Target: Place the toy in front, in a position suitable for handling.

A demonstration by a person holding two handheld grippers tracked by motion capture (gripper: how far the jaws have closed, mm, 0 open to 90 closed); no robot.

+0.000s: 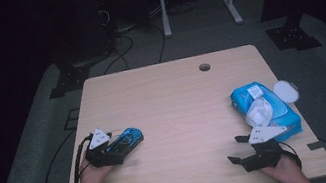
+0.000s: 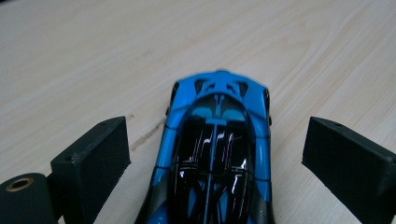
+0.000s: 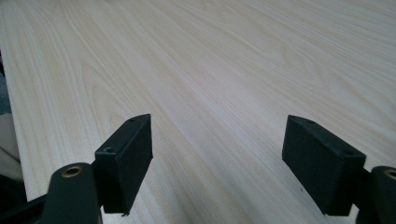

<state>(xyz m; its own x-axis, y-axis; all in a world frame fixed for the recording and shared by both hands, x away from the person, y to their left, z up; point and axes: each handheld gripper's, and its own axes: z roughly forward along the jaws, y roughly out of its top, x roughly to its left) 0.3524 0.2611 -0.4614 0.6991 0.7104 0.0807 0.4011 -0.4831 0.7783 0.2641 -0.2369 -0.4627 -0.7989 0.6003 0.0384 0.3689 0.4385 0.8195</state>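
A blue and black toy car (image 1: 130, 135) lies on the wooden table (image 1: 177, 99) at the near left. My left gripper (image 1: 121, 148) is open around it, and in the left gripper view the car (image 2: 217, 154) sits between the two jaws with a gap on each side. At the near right my right gripper (image 1: 236, 148) is open and points left across the table. In the right gripper view its fingers (image 3: 128, 158) hold nothing, with bare wood beneath them.
A blue pack of wet wipes (image 1: 277, 114) lies at the right edge, just beyond my right gripper. Its white lid (image 1: 285, 91) is flipped open and a wipe (image 1: 258, 112) sticks out. A cable hole (image 1: 204, 67) sits near the far edge.
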